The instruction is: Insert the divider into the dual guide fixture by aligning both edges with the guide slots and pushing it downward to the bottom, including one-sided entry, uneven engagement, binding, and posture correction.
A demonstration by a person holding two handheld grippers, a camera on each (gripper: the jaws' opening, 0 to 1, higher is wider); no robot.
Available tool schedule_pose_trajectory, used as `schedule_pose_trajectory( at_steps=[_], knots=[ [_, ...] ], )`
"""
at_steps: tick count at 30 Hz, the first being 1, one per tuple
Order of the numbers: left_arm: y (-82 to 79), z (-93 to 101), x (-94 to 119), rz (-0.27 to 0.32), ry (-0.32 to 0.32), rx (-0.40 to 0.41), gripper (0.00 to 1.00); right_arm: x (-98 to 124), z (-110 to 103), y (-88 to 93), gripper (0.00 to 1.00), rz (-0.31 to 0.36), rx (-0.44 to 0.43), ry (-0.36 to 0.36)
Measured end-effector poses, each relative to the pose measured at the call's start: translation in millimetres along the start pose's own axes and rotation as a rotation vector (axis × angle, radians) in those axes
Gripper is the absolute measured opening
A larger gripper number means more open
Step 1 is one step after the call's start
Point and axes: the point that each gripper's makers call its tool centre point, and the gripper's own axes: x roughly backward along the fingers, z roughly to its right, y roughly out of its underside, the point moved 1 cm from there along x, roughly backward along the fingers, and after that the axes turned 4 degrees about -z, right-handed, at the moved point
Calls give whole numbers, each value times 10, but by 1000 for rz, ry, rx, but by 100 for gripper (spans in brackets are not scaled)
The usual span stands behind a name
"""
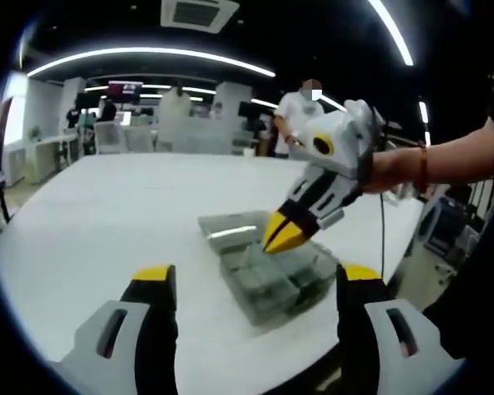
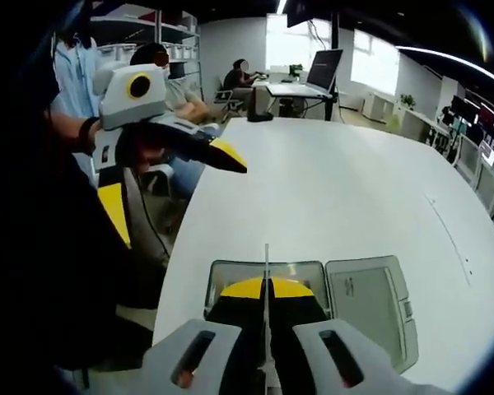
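Right gripper: the yellow-tipped jaws stand closed together on a thin, clear, flat plastic divider, which rises edge-on as a pale vertical line between the tips. In the left gripper view the same gripper comes in from the right, held by a hand, its yellow tips pinched together and pointing down at the clear plastic compartment box; the divider itself is too thin to make out there.

Left gripper: the jaws stand wide apart, black fingers with yellow tips, nothing between them. It hovers short of the box without touching it. In the right gripper view this gripper hangs above the bench edge at the left, clear of the work; whether its tips are parted cannot be told from that angle.

The box is shallow, rectangular and translucent, with rounded corners and inner partition walls forming small cells. Its hinged lid lies open flat just beside it, touching along the hinge side.

The white bench is smooth, matt and round-edged. The box sits near its edge; wide bare surface lies beyond it.

Beyond the bench, seated people, desks and a laptop stand well apart.
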Motion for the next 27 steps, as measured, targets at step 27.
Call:
schedule_pose_trajectory(
  at_steps=[27],
  knots=[
    [11,-5,74,5,-21,4,78,-168,9,118,0,-83,-35,-9]
  ],
)
